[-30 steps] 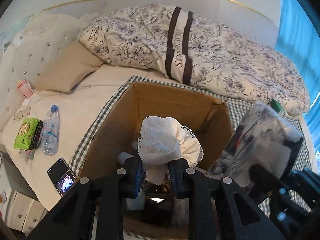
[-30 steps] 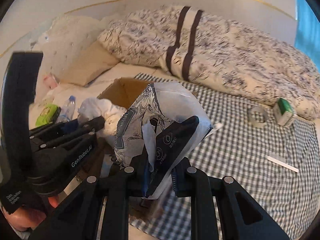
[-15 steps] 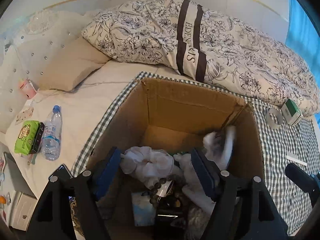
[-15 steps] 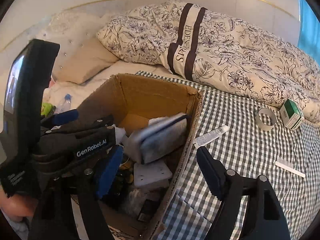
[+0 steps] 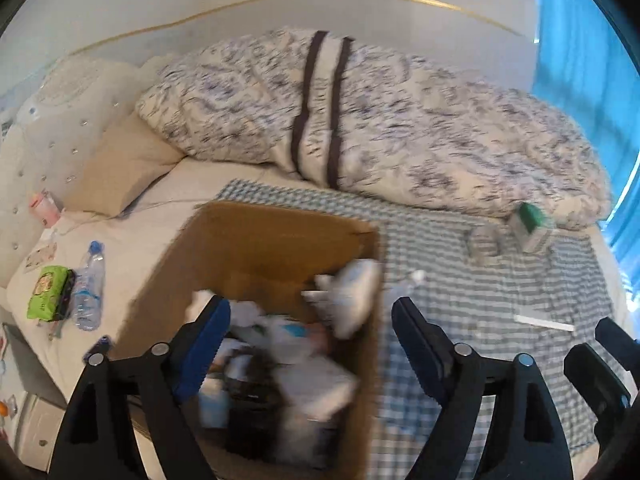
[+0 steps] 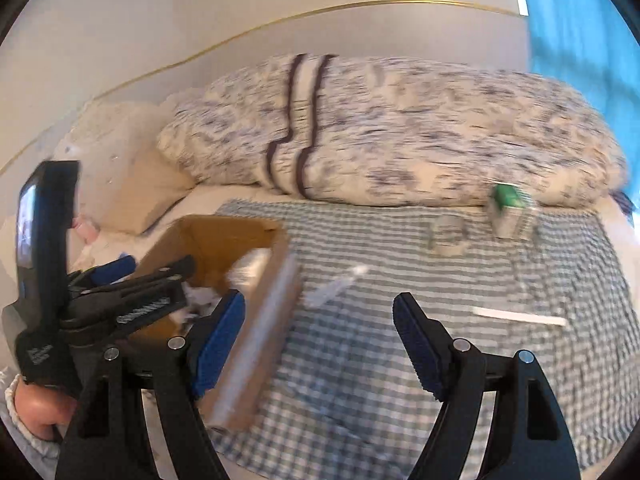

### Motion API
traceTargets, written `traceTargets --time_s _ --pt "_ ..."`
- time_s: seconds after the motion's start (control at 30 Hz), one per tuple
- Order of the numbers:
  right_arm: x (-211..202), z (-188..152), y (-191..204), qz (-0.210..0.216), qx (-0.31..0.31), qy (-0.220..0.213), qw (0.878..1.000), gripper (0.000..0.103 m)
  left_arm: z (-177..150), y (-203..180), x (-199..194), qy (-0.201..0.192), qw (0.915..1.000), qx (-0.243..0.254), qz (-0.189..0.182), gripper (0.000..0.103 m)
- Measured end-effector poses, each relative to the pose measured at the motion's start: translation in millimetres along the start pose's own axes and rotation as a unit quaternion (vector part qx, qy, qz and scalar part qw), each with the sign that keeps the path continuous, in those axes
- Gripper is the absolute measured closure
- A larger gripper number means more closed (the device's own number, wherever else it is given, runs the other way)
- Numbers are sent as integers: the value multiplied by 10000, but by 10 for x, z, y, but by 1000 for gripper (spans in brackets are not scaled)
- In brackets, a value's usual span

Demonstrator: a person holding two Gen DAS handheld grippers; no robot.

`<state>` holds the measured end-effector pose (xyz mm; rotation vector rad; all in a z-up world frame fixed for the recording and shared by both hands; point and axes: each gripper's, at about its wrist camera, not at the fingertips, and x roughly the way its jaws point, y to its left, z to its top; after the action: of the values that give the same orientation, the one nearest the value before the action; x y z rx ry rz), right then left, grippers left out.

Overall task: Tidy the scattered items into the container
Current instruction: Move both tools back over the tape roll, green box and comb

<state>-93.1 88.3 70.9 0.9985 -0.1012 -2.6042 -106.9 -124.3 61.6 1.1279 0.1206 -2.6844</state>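
Both grippers shifted right, left gripper (image 5: 310, 322) fingers wide, empty over cardboard box (image 5: 256, 236), right gripper (image 6: 318, 320) likewise.

Box (image 5: 280, 240) on cloth (image 6: 400, 360), tube (image 6: 336, 284) right, carton (image 6: 508, 212) behind

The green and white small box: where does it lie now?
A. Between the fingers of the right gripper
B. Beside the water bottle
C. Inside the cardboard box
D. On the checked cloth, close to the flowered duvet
D. The green and white small box lies on the checked cloth at the edge of the flowered duvet, far from the cardboard box; the right gripper is open and holds nothing.
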Motion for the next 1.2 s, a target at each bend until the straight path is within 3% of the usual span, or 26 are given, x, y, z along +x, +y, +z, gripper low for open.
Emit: traceTargets --time_s 0.3,0.67,0.73,0.87,0.97,1.2 --pt "-318 -343 -1329 -766 862 122 9933 27 -160 -959 163 237 9990 201 -331 11" --pt "67 -430 -2122 -1000 1253 354 9864 27 -228 -1777 950 523 9968 536 -261 11" --pt "211 -379 -2236 -1025 1259 402 9859 27 -181 -1937 1095 495 9967 598 -250 11" --pt "584 -142 -2434 -873 1160 506 9881 27 -99 -2393 1432 463 9924 969 -593 11" --pt "874 77 -2578 -956 1079 570 9879 20 -31 -2701 1664 376 9879 1322 -713 11" --pt "1423 443 -2881 -1019 1008 711 9871 18 187 -3178 2277 341 9787 1773 -981 11"
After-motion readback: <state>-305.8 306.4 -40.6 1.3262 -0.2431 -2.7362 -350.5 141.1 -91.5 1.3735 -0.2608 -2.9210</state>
